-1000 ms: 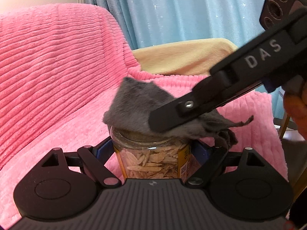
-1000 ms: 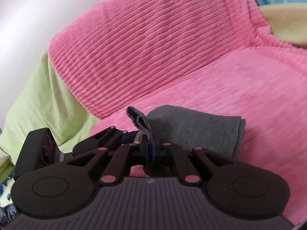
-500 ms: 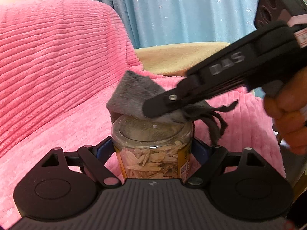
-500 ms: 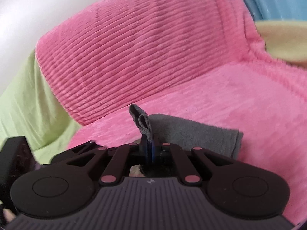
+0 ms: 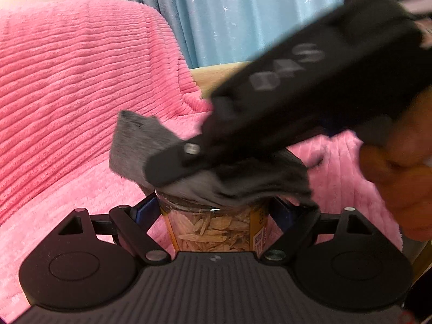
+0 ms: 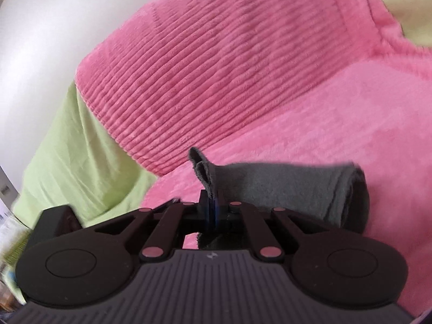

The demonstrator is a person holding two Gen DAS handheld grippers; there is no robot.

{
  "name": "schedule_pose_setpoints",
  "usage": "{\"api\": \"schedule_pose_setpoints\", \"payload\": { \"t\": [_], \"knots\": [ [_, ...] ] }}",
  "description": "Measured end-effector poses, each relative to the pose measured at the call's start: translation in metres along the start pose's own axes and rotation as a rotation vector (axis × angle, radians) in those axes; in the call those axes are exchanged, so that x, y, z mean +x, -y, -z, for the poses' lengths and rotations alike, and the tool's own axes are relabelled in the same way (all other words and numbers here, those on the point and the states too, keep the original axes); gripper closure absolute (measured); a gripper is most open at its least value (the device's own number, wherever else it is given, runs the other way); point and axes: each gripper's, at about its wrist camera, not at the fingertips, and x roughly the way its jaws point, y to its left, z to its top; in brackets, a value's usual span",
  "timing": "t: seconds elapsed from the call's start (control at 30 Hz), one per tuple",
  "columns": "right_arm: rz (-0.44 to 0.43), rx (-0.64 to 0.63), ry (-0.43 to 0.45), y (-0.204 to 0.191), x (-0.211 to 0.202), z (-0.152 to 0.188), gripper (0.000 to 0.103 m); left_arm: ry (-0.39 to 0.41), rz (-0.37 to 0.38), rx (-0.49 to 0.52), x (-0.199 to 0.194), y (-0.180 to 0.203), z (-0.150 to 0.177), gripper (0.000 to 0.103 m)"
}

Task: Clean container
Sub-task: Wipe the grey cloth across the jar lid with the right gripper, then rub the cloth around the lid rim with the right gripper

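Soft pink seat against a pale wall and a blue curtain

A ribbed pink plush throw (image 5: 81,86) covers the backrest and seat ahead of the fingers; a star-dotted blue curtain (image 5: 243,13) hangs beyond, a green cloth (image 6: 75,156) drapes left, under a plain white wall (image 6: 48,27).

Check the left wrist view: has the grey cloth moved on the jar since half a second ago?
Yes. The grey cloth has come back down over the jar top, covering the lid that was exposed; the jar itself stays put between the left gripper fingers.

One jar (image 5: 216,226), one grey cloth (image 5: 140,145), two tongs (image 5: 216,208) (image 6: 212,202), one pink blanket (image 5: 67,94).
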Motion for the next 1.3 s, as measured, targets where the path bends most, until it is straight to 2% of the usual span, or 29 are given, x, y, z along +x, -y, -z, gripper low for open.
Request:
{"api": "schedule_pose_setpoints", "payload": {
  "t": [0.2, 0.37, 0.47, 0.57, 0.73, 0.87, 1.1, 1.2, 1.3],
  "knots": [
    [0.139, -0.085, 0.061, 0.002, -0.008, -0.001, 0.102, -0.001, -0.001, 0.005, 0.017, -0.021, -0.005, 0.019],
    [0.16, -0.113, 0.046, 0.007, -0.021, 0.002, 0.102, -0.001, -0.001, 0.011, 0.034, -0.041, -0.011, 0.019],
    [0.113, -0.073, 0.02, 0.01, -0.033, 0.006, 0.102, -0.001, -0.001, 0.014, 0.044, -0.053, -0.014, 0.019],
    [0.007, 0.014, -0.014, 0.016, -0.041, 0.011, 0.101, -0.001, -0.001, 0.017, 0.054, -0.064, -0.017, 0.018],
    [-0.026, 0.01, -0.025, 0.007, -0.024, 0.01, 0.101, -0.002, -0.002, 0.014, 0.061, -0.071, -0.02, 0.018],
    [0.02, -0.026, -0.001, 0.001, -0.01, 0.006, 0.102, -0.004, -0.003, 0.013, 0.057, -0.064, -0.019, 0.018],
    [0.185, -0.186, 0.045, -0.006, -0.014, 0.004, 0.102, -0.004, 0.002, 0.012, 0.062, -0.067, -0.022, 0.018],
    [0.204, -0.206, 0.038, -0.007, -0.022, 0.008, 0.102, -0.006, 0.004, 0.015, 0.071, -0.068, -0.028, 0.018],
    [0.183, -0.195, 0.015, -0.007, -0.03, 0.009, 0.102, -0.005, 0.008, 0.017, 0.052, -0.048, -0.023, 0.018]
  ]
}}
